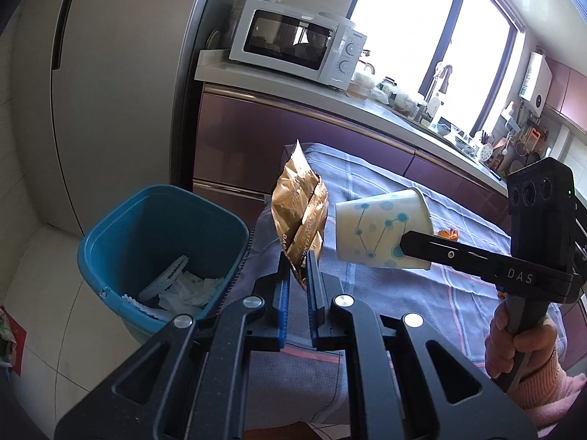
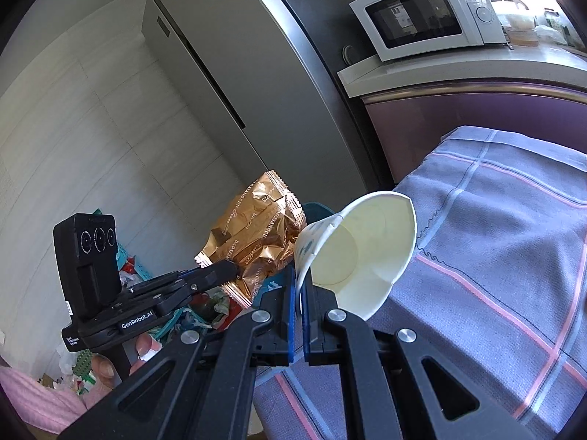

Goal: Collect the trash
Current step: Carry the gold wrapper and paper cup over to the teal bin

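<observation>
My left gripper is shut on the lower edge of a crinkled gold snack wrapper, which stands up above the left end of the cloth-covered table. Just left of it, on the floor, is a blue trash bin holding crumpled white paper and white plastic pieces. My right gripper is shut on the rim of a white paper cup with blue dots, tipped on its side in the air. From the right wrist view, the wrapper and the left gripper show to the cup's left. The cup hangs beside the wrapper.
A purple checked cloth covers the table. A small orange scrap lies on it behind the cup. Behind are purple cabinets, a microwave on the counter and a tall grey fridge. Clutter lies on the floor.
</observation>
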A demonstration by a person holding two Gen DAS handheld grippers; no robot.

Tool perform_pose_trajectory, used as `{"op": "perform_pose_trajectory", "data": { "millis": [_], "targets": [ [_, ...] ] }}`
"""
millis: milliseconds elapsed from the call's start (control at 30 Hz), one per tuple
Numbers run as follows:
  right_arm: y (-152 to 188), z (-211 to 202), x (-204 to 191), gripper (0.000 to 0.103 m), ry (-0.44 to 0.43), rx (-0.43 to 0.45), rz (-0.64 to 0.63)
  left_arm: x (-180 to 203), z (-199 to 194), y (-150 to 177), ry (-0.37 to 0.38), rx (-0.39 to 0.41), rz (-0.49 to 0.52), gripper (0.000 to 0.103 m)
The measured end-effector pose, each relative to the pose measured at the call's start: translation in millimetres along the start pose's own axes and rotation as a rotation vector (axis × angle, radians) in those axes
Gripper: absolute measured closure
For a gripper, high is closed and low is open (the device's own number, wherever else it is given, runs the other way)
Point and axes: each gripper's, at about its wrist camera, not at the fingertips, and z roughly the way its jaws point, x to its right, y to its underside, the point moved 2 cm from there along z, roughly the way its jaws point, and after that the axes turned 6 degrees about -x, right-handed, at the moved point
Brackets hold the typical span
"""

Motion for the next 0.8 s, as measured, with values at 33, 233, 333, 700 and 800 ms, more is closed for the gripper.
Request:
{"op": "perform_pose_trajectory", "data": {
  "millis": [33,233,333,700,800],
  "targets": [
    [-1,2,-1,0.101,-0.002,-0.003,-0.004,-3,-1,0,-0.003,0.002,-0.004,0.094],
    [-10,18,-12,0.101,-0.017,-0.024,-0.029,-25,-6,-1,-0.04,0.018,-0.044,0.094],
    [-13,25,-18,0.101,-0.022,-0.032,-0.044,-36,-8,-1,-0.059,0.021,-0.061,0.094],
    [-20,47,-30,0.101,-0.033,-0.079,-0.073,-67,-7,-2,-0.102,0.019,-0.109,0.094],
    [-23,54,-31,0.101,-0.033,-0.092,-0.073,-73,-4,-2,-0.109,0.011,-0.125,0.094]
  ]
}}
